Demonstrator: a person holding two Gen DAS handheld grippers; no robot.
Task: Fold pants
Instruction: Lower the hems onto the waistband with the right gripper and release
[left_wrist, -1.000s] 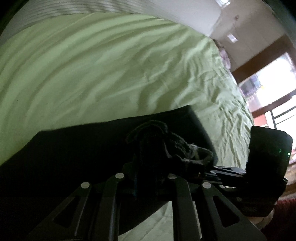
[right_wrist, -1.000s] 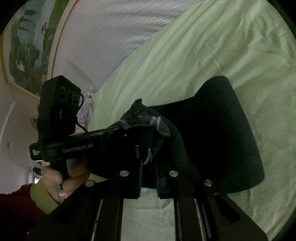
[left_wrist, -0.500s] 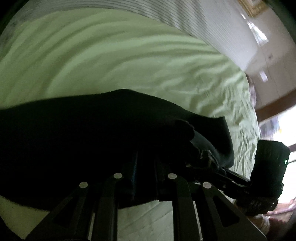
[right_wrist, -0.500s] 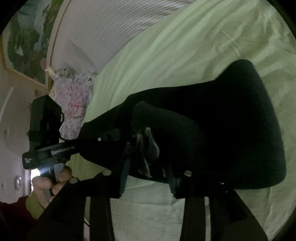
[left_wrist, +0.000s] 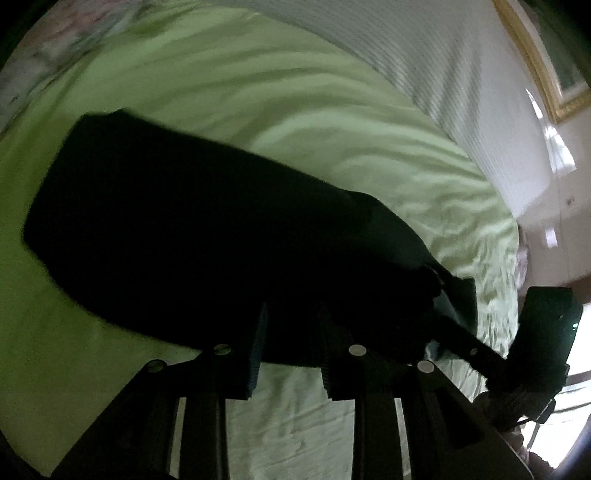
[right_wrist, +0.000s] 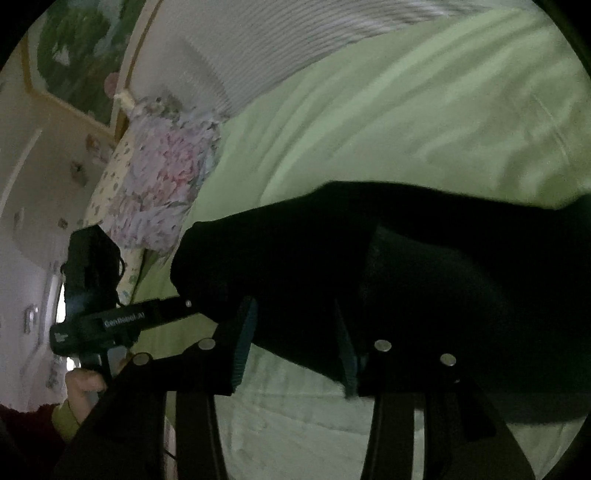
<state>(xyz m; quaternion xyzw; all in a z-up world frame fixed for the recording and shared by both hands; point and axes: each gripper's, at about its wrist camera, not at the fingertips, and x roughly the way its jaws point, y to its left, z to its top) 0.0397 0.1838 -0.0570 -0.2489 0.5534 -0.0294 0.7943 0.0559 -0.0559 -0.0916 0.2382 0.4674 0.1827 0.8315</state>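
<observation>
Black pants (left_wrist: 207, 236) lie folded across the green bed (left_wrist: 295, 110), mid-frame. Both the left gripper (left_wrist: 290, 349) and right gripper (right_wrist: 291, 339) have just been opening — jaws parted, cloth edge between them. Withdraw level and slowly — don't drag the fold.

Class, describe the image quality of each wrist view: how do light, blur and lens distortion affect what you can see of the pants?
Left wrist view: fisheye bends the green bedsheet; the black pants are underexposed, featureless; window glare bottom right. Right wrist view: dim, motion-blurred, pants a dark mass; floral pillow soft.
</observation>
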